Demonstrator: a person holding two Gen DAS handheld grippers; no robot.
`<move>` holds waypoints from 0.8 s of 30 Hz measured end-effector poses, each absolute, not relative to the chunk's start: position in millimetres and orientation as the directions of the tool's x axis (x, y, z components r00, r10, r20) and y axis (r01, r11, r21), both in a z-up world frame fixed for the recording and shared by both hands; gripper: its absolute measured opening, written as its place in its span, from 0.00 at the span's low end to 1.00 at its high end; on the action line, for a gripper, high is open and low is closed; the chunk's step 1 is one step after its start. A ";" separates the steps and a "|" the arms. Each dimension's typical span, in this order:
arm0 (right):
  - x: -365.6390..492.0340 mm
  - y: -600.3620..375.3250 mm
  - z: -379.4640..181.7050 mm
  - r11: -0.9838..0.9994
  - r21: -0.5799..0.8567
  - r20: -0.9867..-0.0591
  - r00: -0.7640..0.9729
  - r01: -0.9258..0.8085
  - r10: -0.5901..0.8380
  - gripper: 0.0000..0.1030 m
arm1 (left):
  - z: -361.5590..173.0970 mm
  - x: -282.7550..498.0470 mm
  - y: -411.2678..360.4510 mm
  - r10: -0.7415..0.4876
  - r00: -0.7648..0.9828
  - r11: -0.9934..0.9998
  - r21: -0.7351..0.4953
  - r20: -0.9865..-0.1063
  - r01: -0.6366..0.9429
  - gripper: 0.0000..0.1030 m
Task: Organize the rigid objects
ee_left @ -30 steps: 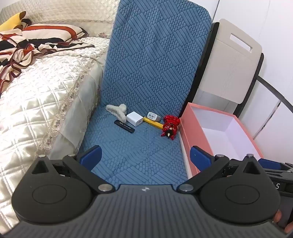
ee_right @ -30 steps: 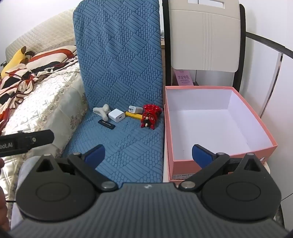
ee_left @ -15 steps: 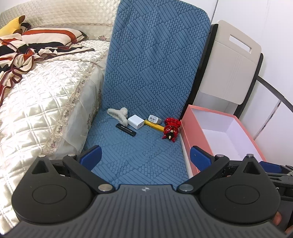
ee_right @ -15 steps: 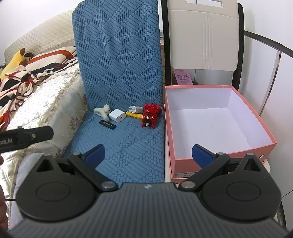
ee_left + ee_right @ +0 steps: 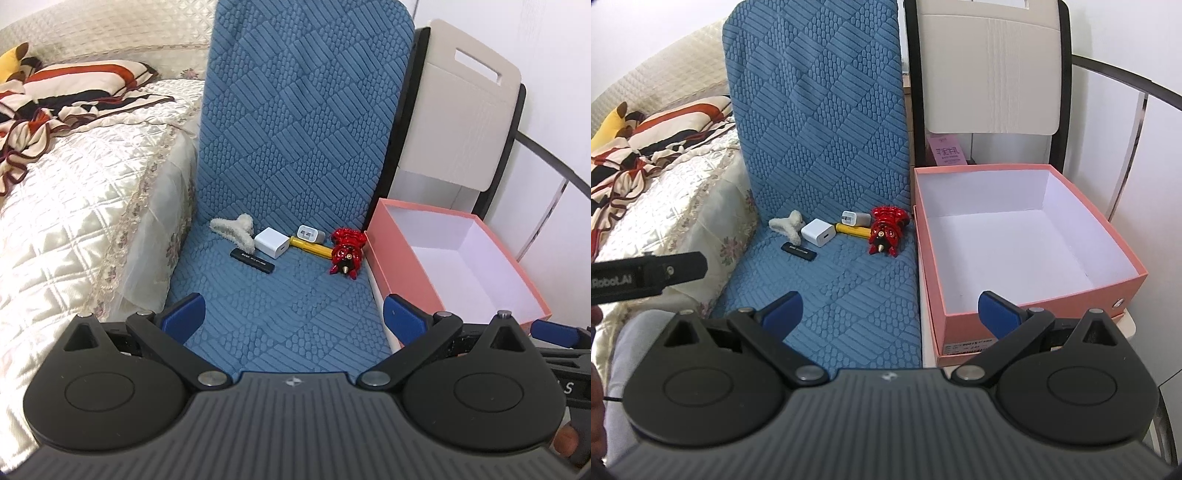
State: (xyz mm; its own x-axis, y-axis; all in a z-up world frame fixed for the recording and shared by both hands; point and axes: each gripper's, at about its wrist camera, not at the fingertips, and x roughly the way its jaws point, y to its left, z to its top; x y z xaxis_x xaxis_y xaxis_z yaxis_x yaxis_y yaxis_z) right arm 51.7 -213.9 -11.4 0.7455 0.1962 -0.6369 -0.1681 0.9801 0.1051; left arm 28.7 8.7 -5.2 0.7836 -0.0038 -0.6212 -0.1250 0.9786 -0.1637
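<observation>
Pink box (image 5: 1027,236), lid off, white inside, nothing in it; it stands just beside the right edge of the blue quilted cushion (image 5: 849,288), its front wall nearest the right gripper.

Objects lie in a row near the back edge of the cushion seat. From left: fluffy white hair claw (image 5: 236,229), black flat stick (image 5: 253,259) in front of it, white charger cube (image 5: 272,242), grey plug adapter (image 5: 311,233) with a yellow pen-like bar (image 5: 312,249) in front of it, red lion figurine (image 5: 347,251) closest to the box. Cube touches the claw; the bar's end meets the figurine.

Versus 0.5 s ago: left view has shifted slightly, so the row sits lower and more of the box interior shows; objects unmoved. Right view nearly the same.

Left gripper (image 5: 293,314) spread wide, empty, above the seat's front part. Right gripper (image 5: 890,312) also wide, empty, one finger over the cushion, the other over the box's front wall.

Bed with cream quilt (image 5: 74,206) along the left; a folded beige chair (image 5: 990,70) stands behind the box.
</observation>
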 end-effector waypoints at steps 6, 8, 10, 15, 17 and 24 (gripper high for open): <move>52.1 -213.1 -13.6 0.977 0.114 -0.646 0.734 -0.178 0.209 1.00 | -10.2 35.6 4.3 -0.015 0.777 0.979 -0.168 -0.630 -0.117 1.00; 51.3 -213.0 -12.0 0.977 0.108 -0.643 0.737 -0.182 0.209 1.00 | -10.3 35.9 1.5 -0.012 0.775 0.979 -0.164 -0.632 -0.118 1.00; 50.6 -212.9 -10.3 0.976 0.107 -0.642 0.736 -0.188 0.212 1.00 | -9.0 35.6 -1.9 -0.006 0.774 0.980 -0.157 -0.633 -0.121 1.00; 47.2 -213.7 -6.2 0.972 0.112 -0.634 0.738 -0.207 0.231 1.00 | -5.0 32.4 -8.2 0.001 0.773 0.982 -0.147 -0.634 -0.121 1.00; 47.3 -215.0 -4.8 0.971 0.113 -0.630 0.740 -0.210 0.234 1.00 | -2.9 31.0 -10.3 0.003 0.774 0.982 -0.145 -0.634 -0.123 1.00; 48.8 -219.2 -2.1 0.970 0.119 -0.619 0.748 -0.211 0.239 1.00 | 3.1 28.0 -13.1 0.007 0.782 0.983 -0.139 -0.623 -0.120 1.00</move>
State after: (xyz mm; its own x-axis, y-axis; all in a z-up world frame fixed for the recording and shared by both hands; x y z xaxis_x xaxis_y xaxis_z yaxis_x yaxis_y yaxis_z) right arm 48.8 -219.2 -2.1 0.7480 0.2390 -0.6191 -0.2112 0.9701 0.1194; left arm 28.0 -13.1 3.1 0.7819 0.0070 -0.6233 -0.1197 0.9830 -0.1391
